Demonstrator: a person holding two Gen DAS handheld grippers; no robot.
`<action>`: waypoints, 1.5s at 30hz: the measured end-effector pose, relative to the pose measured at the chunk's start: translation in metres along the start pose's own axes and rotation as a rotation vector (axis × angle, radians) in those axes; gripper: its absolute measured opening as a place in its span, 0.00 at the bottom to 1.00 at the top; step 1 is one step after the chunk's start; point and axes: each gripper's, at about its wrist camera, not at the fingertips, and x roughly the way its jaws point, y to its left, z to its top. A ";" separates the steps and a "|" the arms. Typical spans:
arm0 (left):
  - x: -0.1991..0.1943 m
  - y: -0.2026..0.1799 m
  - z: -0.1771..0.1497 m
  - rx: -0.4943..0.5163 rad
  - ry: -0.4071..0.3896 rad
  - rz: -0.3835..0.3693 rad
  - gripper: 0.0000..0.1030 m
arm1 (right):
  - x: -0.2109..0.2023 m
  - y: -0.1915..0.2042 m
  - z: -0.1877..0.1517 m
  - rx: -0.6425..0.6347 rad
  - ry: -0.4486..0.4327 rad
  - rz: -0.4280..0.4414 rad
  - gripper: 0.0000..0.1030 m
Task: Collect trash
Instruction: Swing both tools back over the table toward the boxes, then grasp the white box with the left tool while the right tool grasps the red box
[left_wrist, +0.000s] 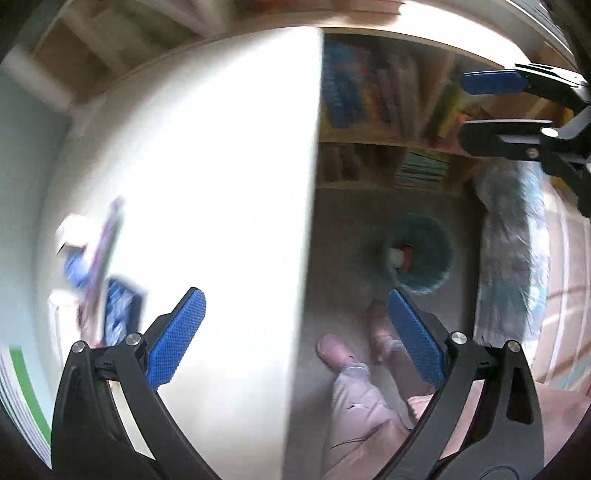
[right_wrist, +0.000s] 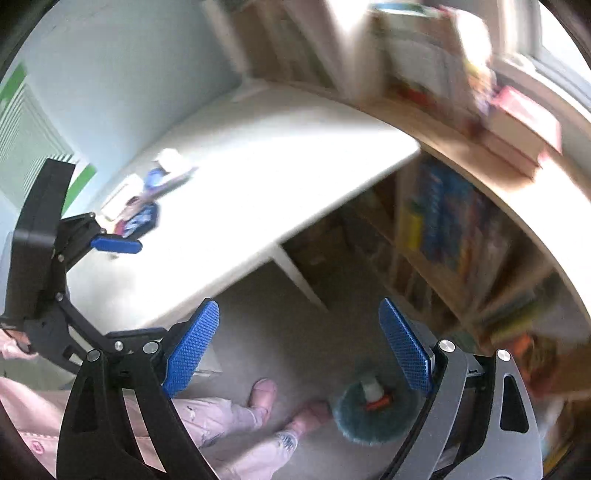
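Both grippers, left (left_wrist: 295, 332) and right (right_wrist: 299, 343), hang high over the scene with fingers spread wide and nothing between them. A blurred cluster of wrappers (left_wrist: 107, 291) lies on the white desk (left_wrist: 221, 184). A teal bin (right_wrist: 373, 410) stands on the floor beside the person's feet (right_wrist: 262, 395).

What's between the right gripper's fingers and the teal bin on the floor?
Nothing. In the right wrist view the right gripper is open and empty, with only bare grey floor before the teal bin.
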 end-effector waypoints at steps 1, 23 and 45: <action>-0.002 0.009 -0.004 -0.025 0.001 -0.001 0.93 | 0.005 0.013 0.010 -0.035 0.004 0.023 0.86; -0.043 0.214 -0.151 -0.310 0.050 0.218 0.93 | 0.086 0.222 0.087 -0.526 0.125 0.205 0.86; 0.002 0.290 -0.174 -0.124 0.062 0.116 0.93 | 0.165 0.326 0.088 -0.493 0.271 0.157 0.84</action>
